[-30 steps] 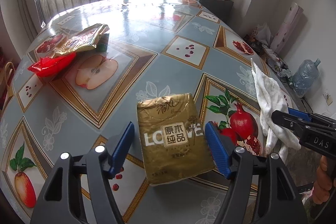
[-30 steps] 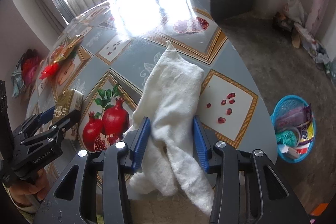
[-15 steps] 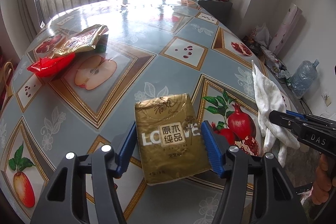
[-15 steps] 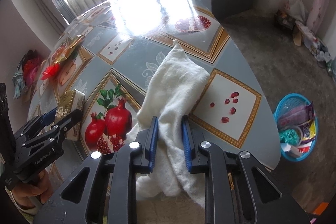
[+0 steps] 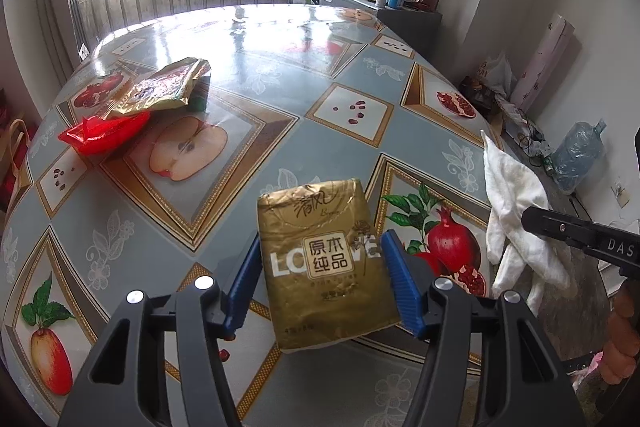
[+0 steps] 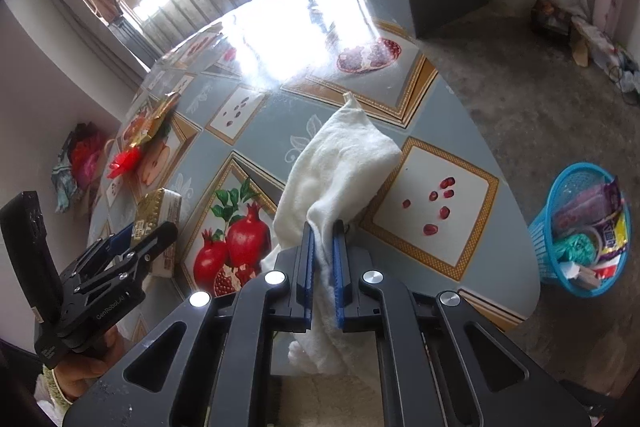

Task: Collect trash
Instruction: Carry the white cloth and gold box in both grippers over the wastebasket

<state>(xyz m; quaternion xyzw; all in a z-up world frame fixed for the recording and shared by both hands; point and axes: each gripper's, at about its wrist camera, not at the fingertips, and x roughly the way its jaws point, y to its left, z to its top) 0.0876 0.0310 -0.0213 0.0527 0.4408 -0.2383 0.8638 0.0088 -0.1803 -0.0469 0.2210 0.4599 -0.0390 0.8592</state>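
While the right gripper (image 6: 322, 251) has just been closing, its blue pads now pinch a fold of the white terry cloth (image 6: 340, 163) that droops over the table's near edge, probably so the cloth can be dragged across the top or lifted clear. At nine o'clock in the right wrist view the left gripper (image 5: 320, 267) brackets the gold foil tissue pack (image 5: 324, 259); its jaws have been narrowing, and the pads stand at the pack's two sides, seemingly touching, though I cannot tell whether they truly press it yet. The pack lies flat on the fruit-patterned table (image 5: 360, 99), near the front edge, which suits a sideways pinch. Its label reads "LOVE" in white behind a panel with "原本纯品", and "清风" in script above. Farther off, at about ten o'clock in the left view, a crumpled red plastic wrapper (image 5: 104, 135) lies partly under a gold snack bag (image 5: 160, 91); these look like the rubbish awaiting collection. On the floor at three o'clock in the right view, a blue plastic basket (image 6: 580, 227) already holds wrappers.
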